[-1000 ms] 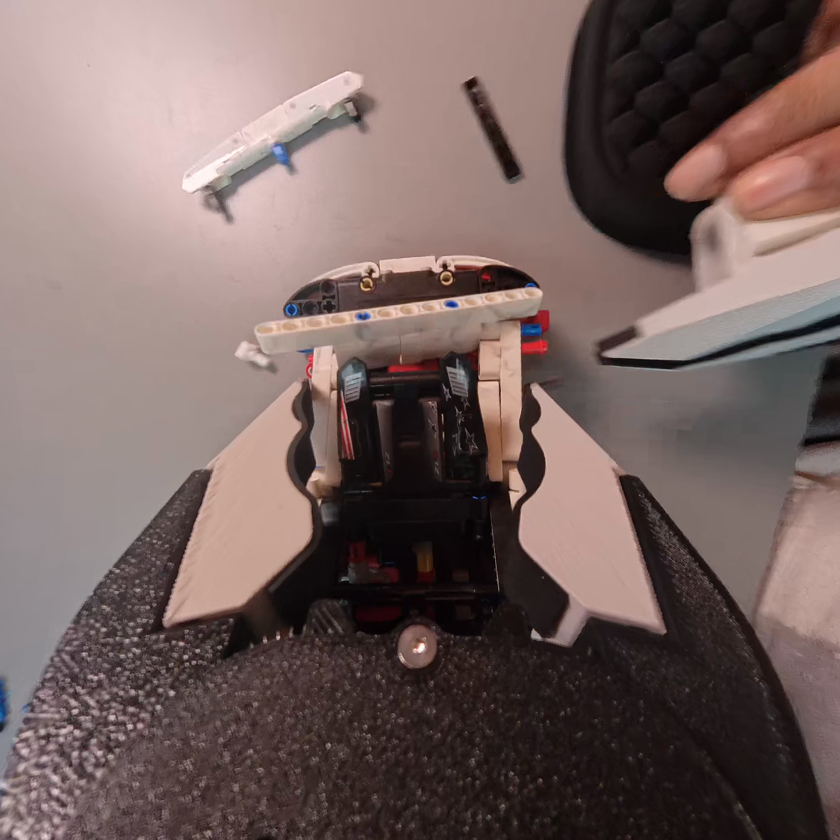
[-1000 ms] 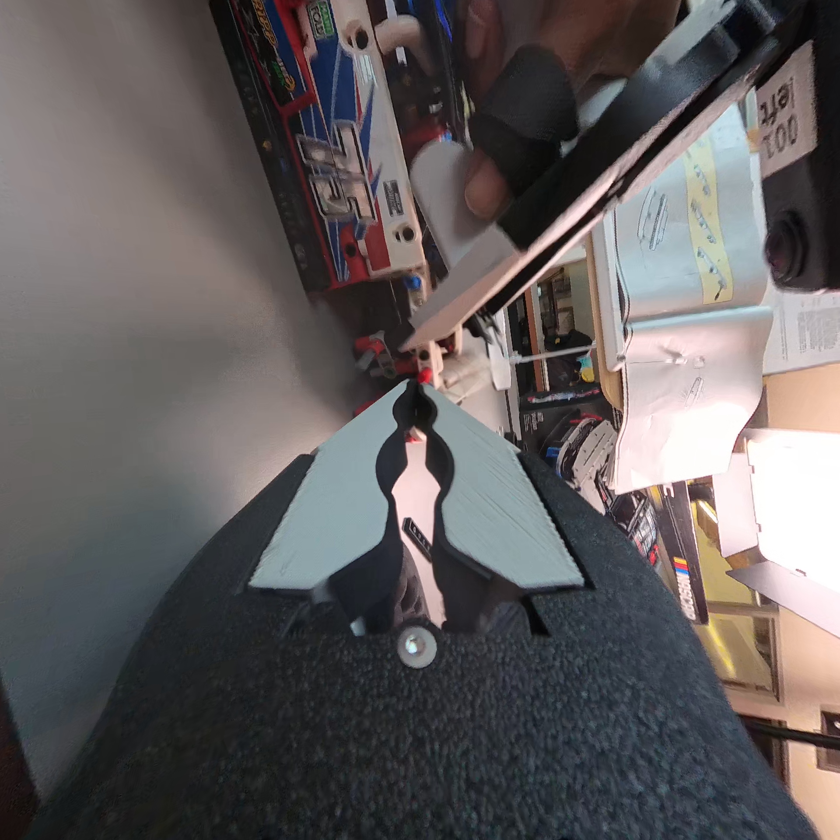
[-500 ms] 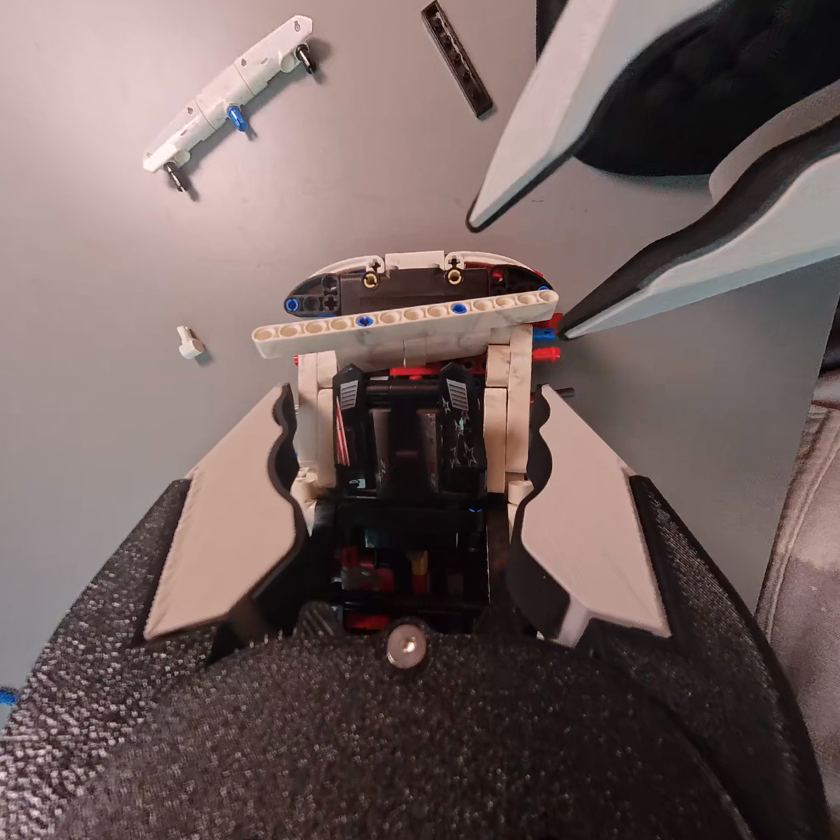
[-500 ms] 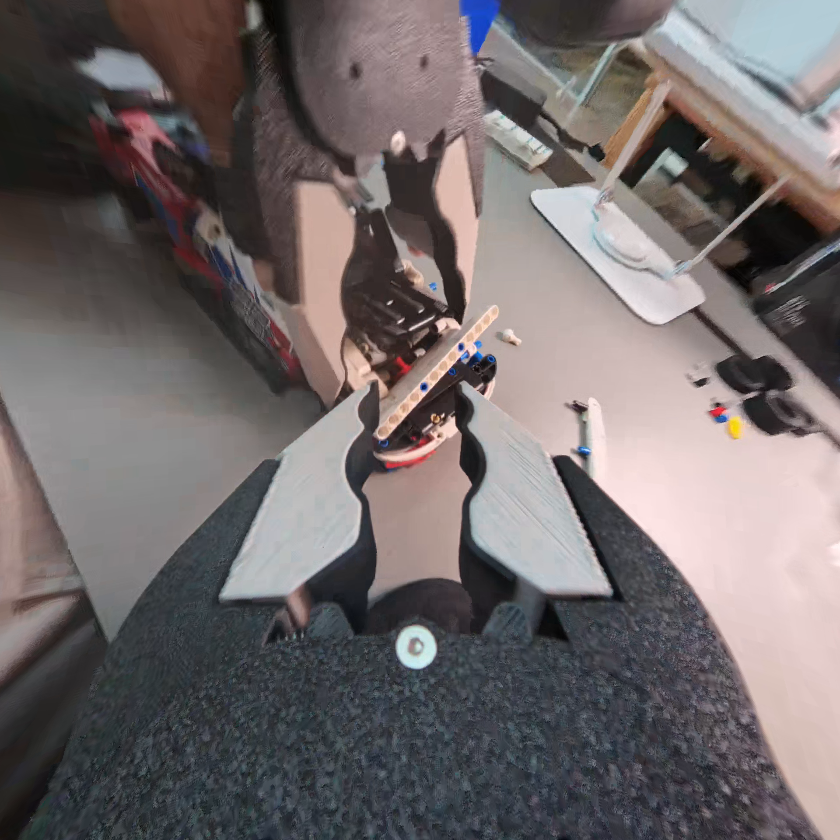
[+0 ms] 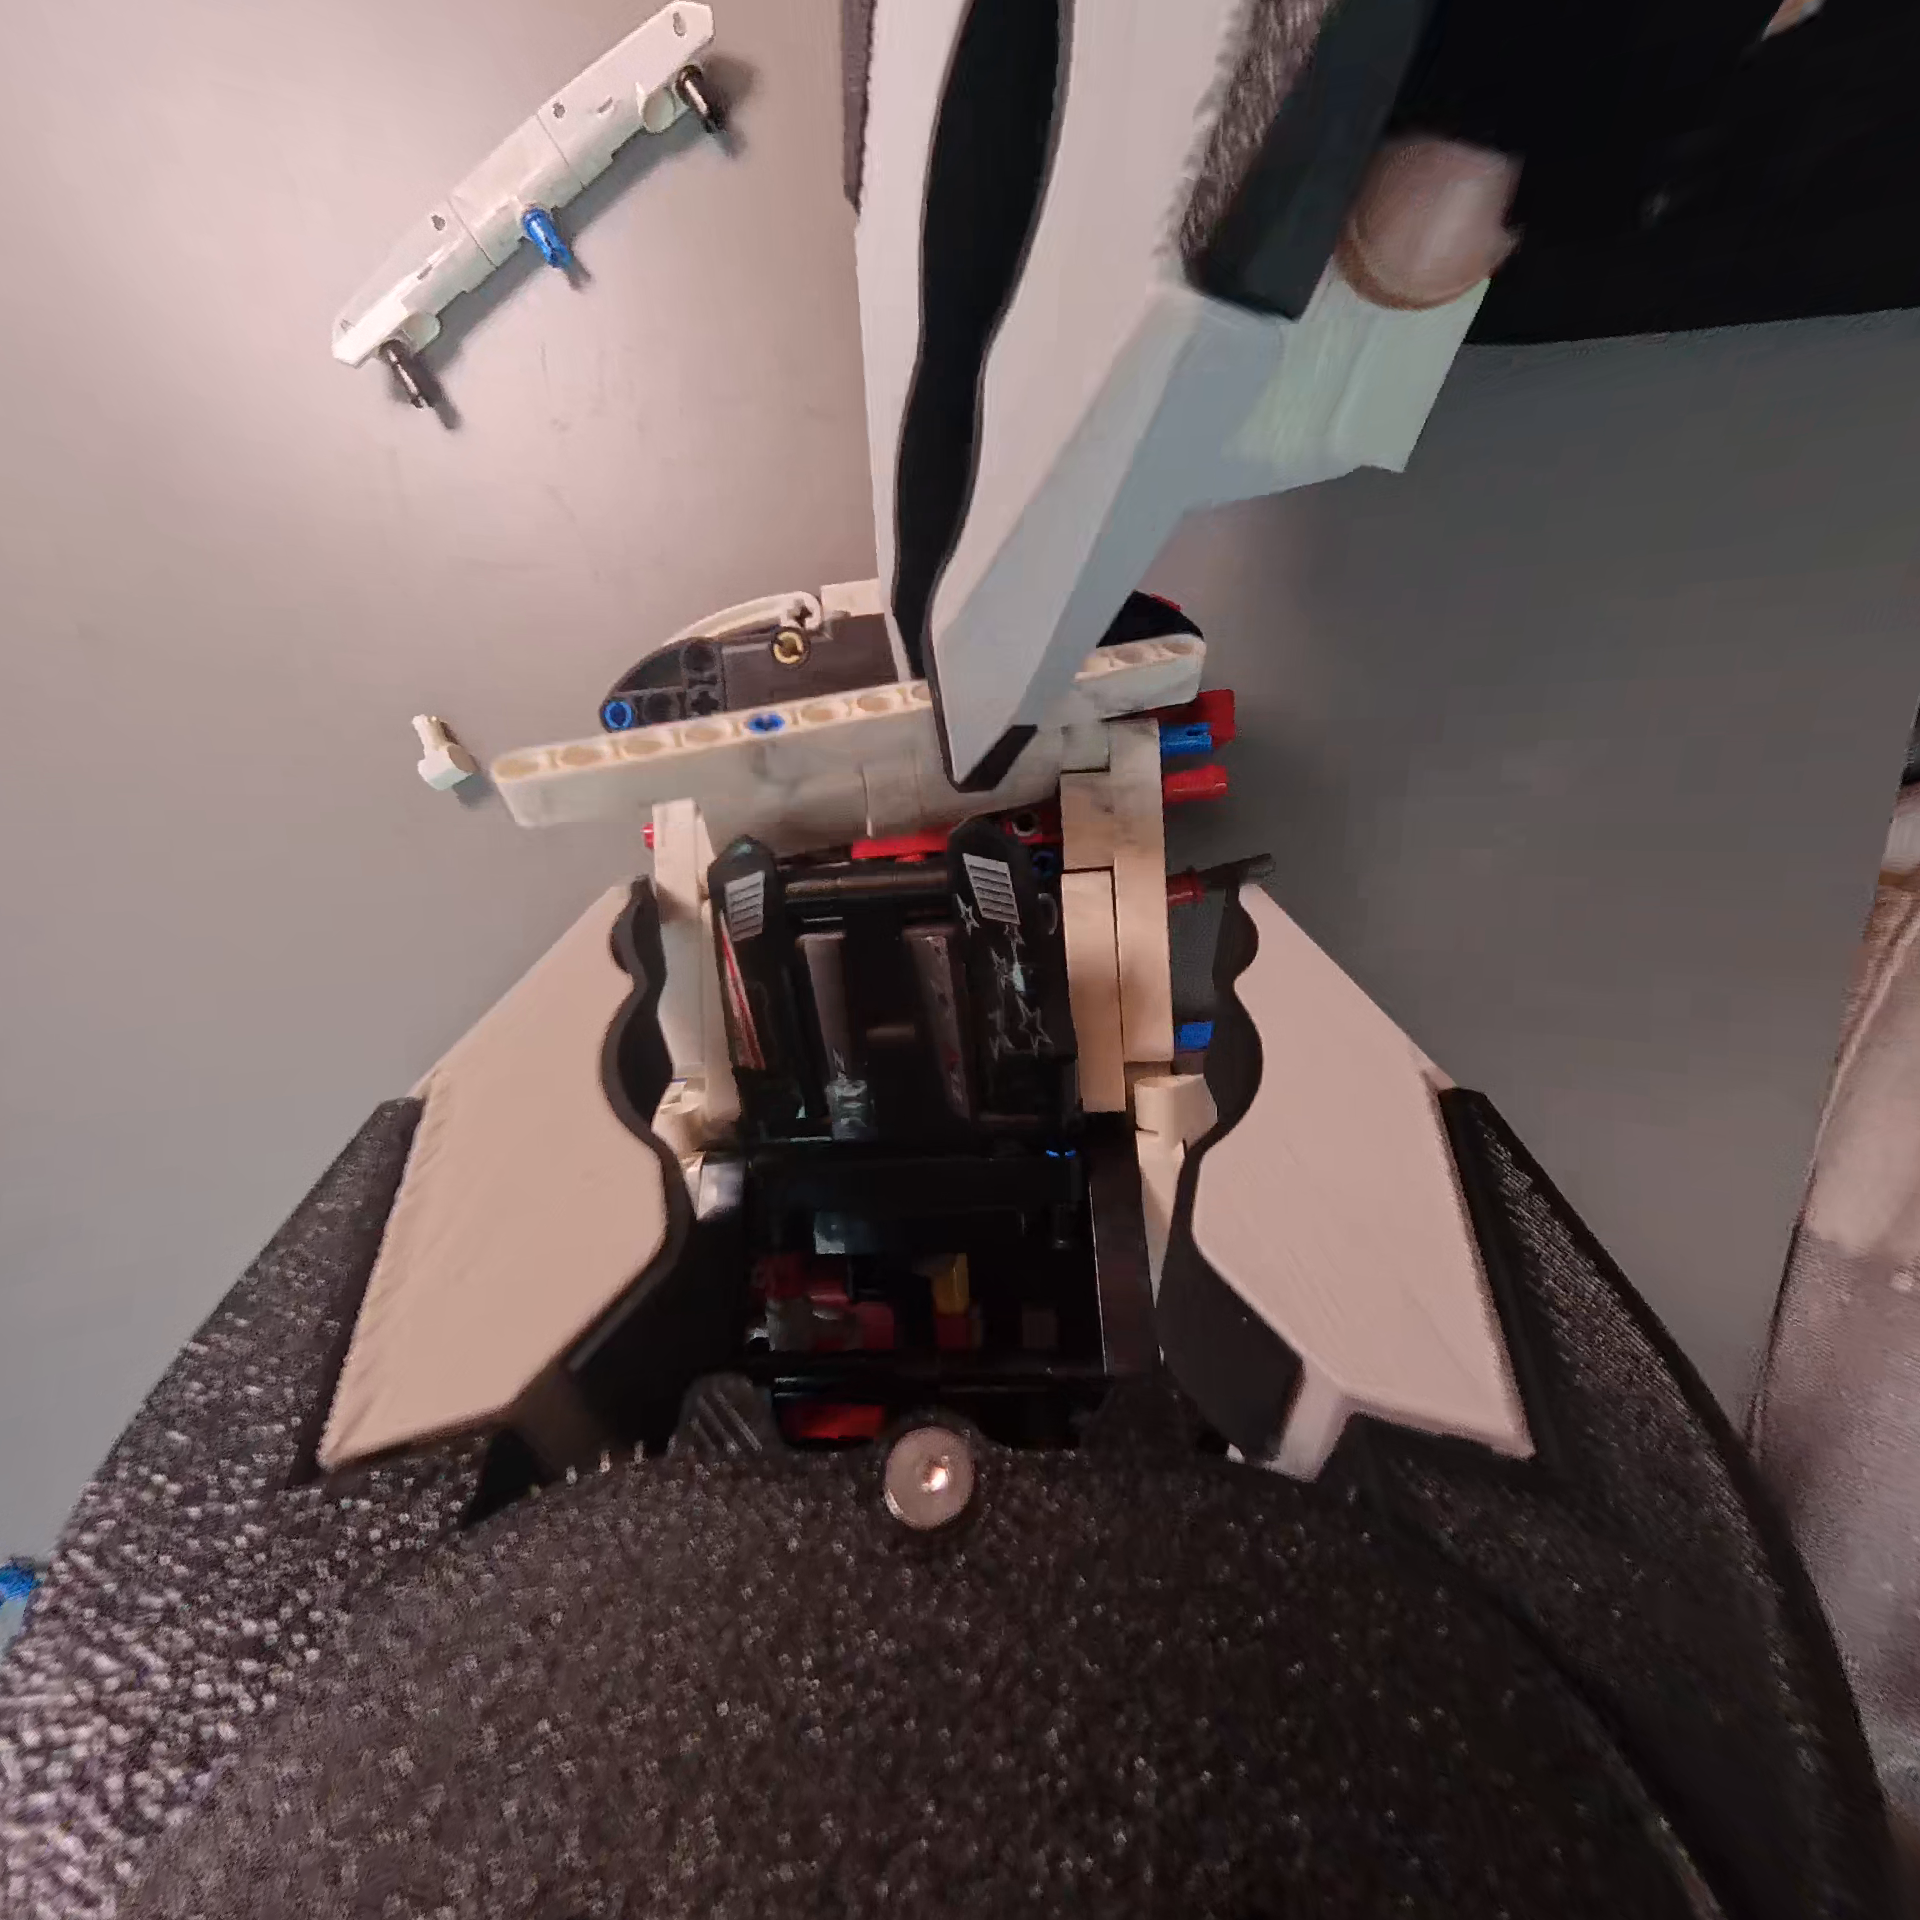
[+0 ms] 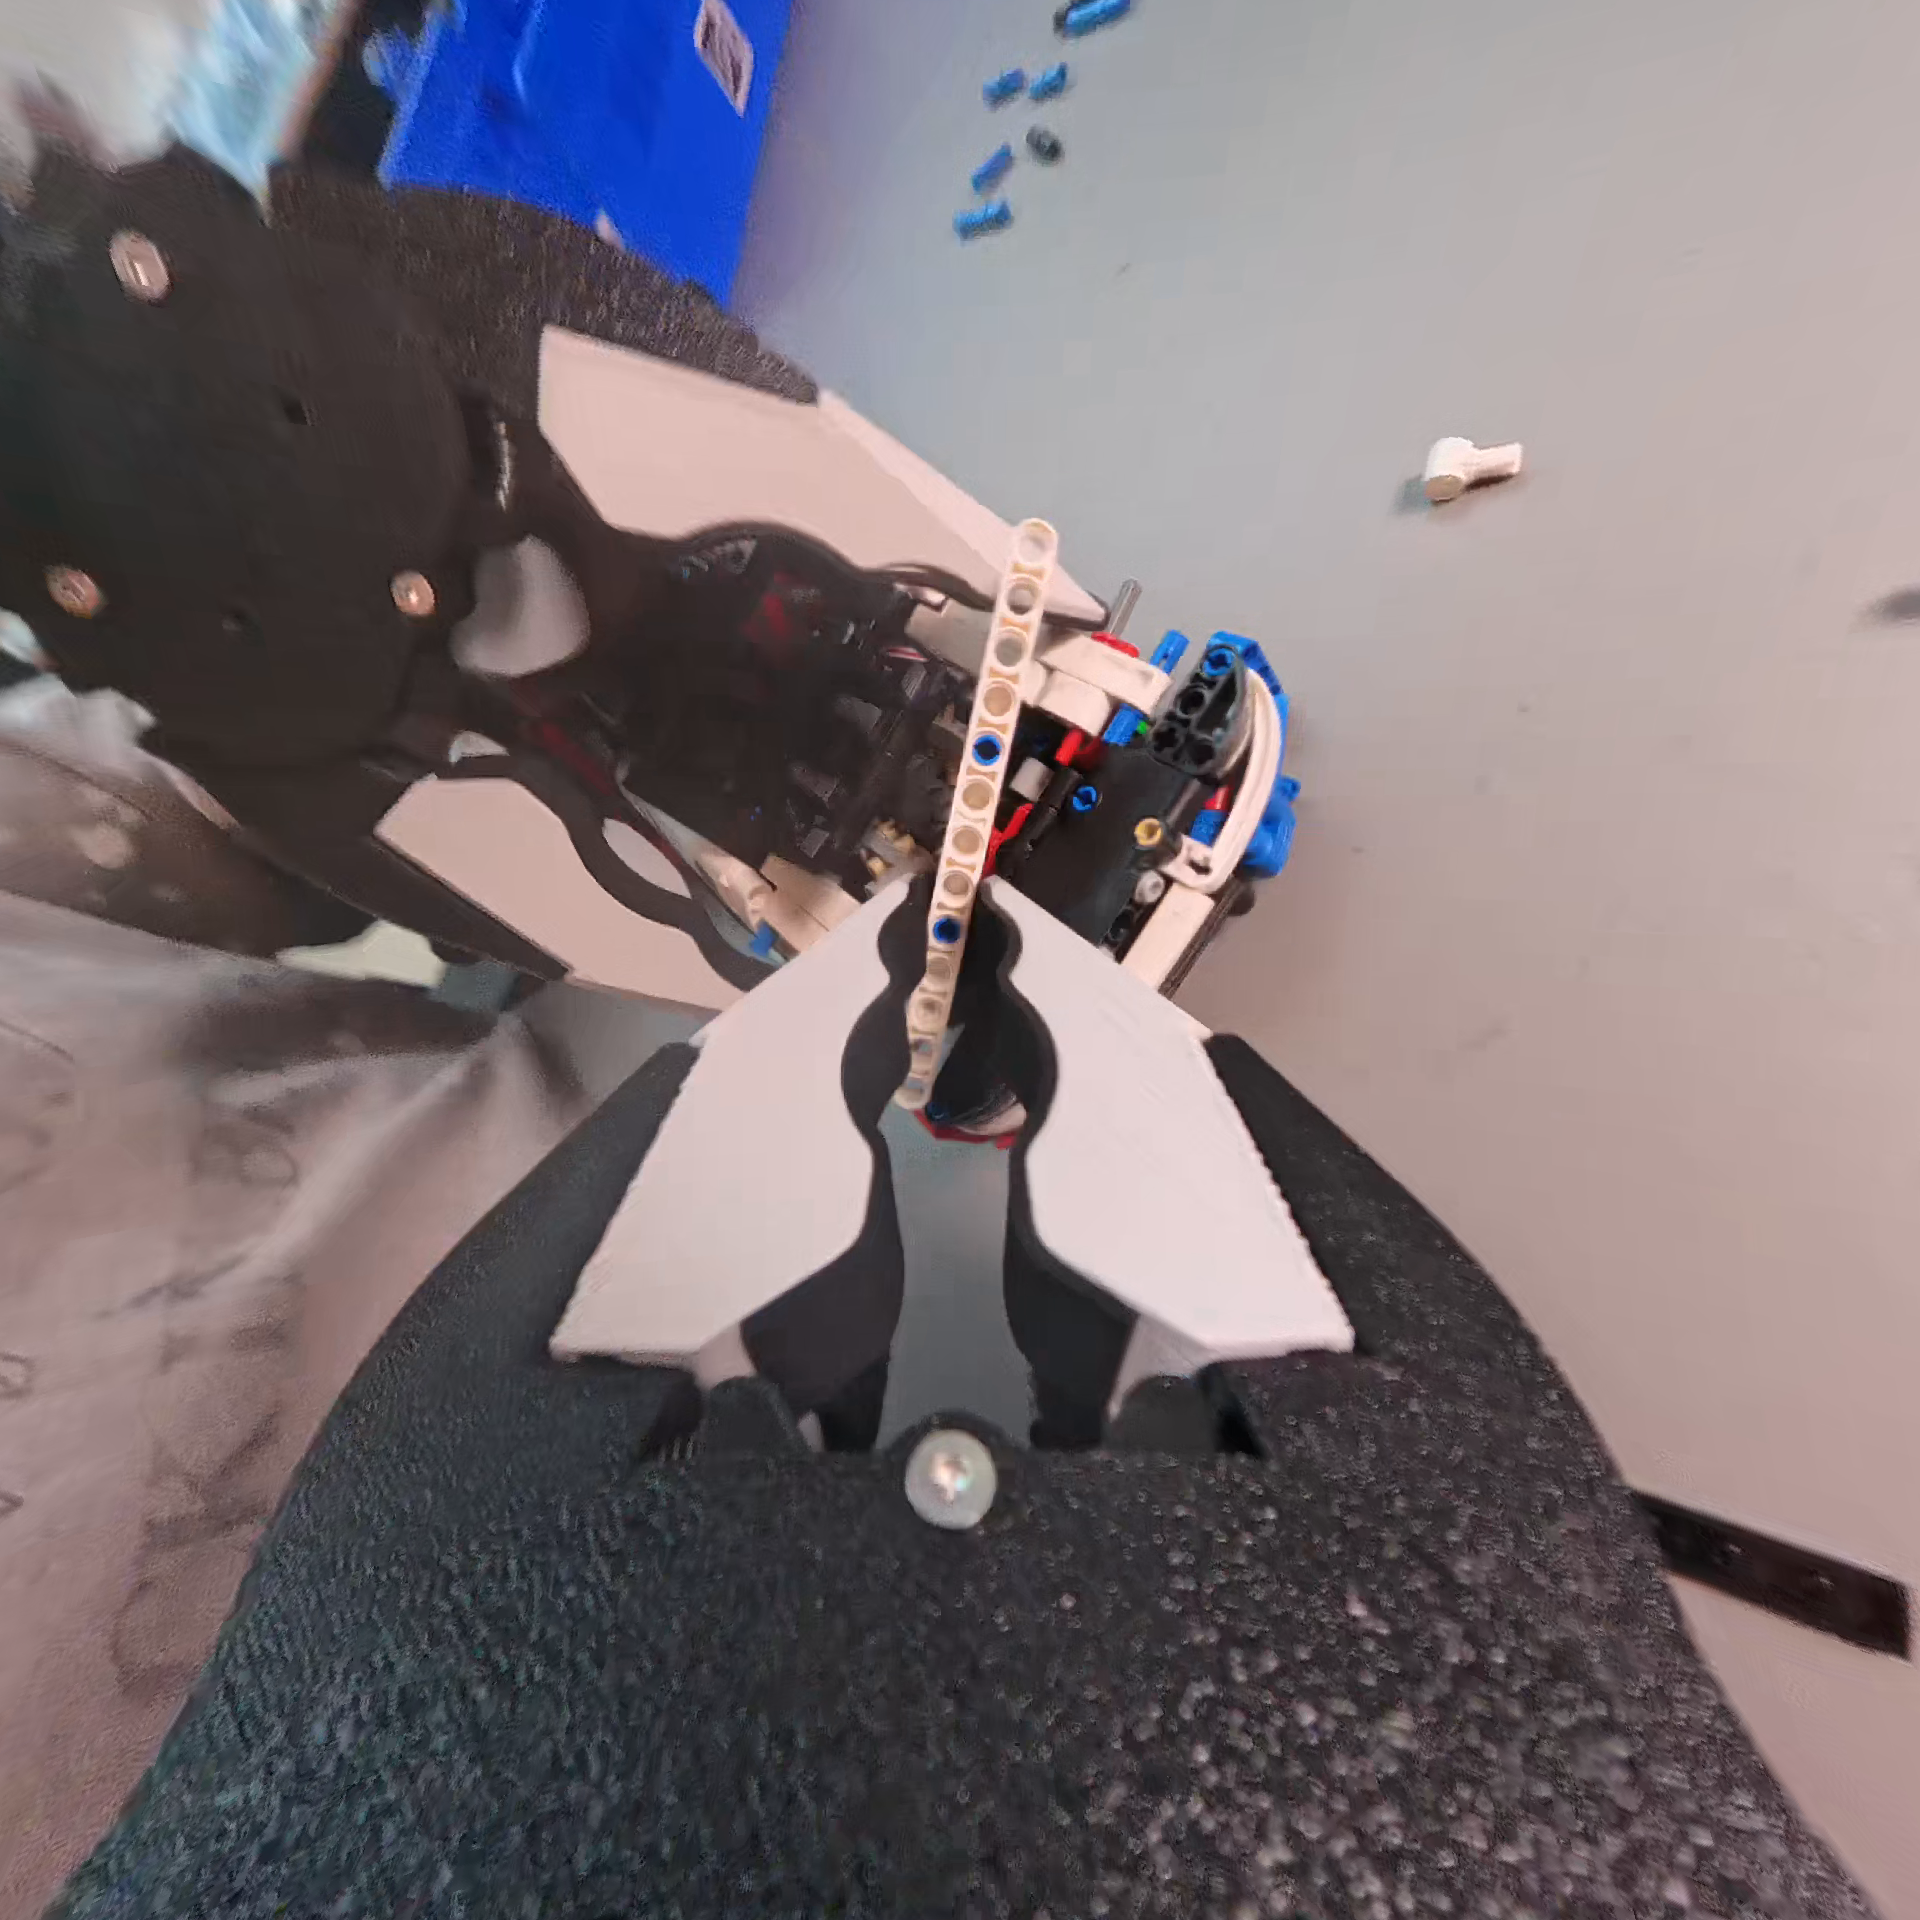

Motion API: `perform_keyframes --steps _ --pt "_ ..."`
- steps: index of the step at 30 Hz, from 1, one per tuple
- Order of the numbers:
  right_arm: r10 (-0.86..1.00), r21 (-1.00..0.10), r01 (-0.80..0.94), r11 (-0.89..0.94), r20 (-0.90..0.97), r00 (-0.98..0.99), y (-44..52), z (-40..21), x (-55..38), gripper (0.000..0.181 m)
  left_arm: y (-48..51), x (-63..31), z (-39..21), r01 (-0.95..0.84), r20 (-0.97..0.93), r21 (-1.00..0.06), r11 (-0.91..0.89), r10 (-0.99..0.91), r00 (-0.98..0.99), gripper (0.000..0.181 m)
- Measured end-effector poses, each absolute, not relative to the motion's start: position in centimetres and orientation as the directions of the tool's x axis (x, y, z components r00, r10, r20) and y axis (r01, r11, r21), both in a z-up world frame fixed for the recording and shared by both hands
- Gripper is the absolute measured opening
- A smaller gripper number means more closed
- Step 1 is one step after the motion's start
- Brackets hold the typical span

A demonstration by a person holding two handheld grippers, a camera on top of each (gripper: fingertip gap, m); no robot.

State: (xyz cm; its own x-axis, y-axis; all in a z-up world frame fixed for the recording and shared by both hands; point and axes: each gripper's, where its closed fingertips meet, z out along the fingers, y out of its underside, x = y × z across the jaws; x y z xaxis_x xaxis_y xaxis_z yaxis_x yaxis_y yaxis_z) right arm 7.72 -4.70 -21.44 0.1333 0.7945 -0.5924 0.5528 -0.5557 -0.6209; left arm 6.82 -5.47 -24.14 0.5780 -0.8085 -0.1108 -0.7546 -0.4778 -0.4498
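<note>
Model: brick-built car chassis point(image 5: 894, 1039), black/white w/ red + blue pins, sits between L gripper fingers over grey table point(image 5: 260, 831).
L gripper point(image 5: 935, 935): clamped on chassis sides, both pads touching it.
Beam: long white holed beam point(image 6: 982, 790) across chassis front end.
R gripper point(image 6: 951, 904): tips closed on beam's lower part; in left view it comes down from above onto beam.
Near: small white connector point(image 5: 442, 753) on table just beside beam's end.
Far: white panel strip point(image 5: 520, 197) w/ black + blue pins, well apart; black flat strip point(image 6: 1777, 1590); loose blue pins point(image 6: 997, 166).
</note>
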Motion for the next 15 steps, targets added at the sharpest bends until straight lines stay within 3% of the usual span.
perform_keyframes --steps 1,15 --pt "0.746 -0.598 0.508 -0.620 -0.650 0.146 -4.3 -21.3 7.6 0.006 -5.4 6.7 -24.2 -0.753 -0.110 -0.450 -0.480 -0.807 0.581 0.104" --pt "0.463 -0.419 0.241 -0.875 -0.870 0.168 -2.6 -20.8 6.4 0.005 -4.8 6.4 -24.0 -0.701 -0.075 -0.470 -0.537 -0.767 0.637 0.104"
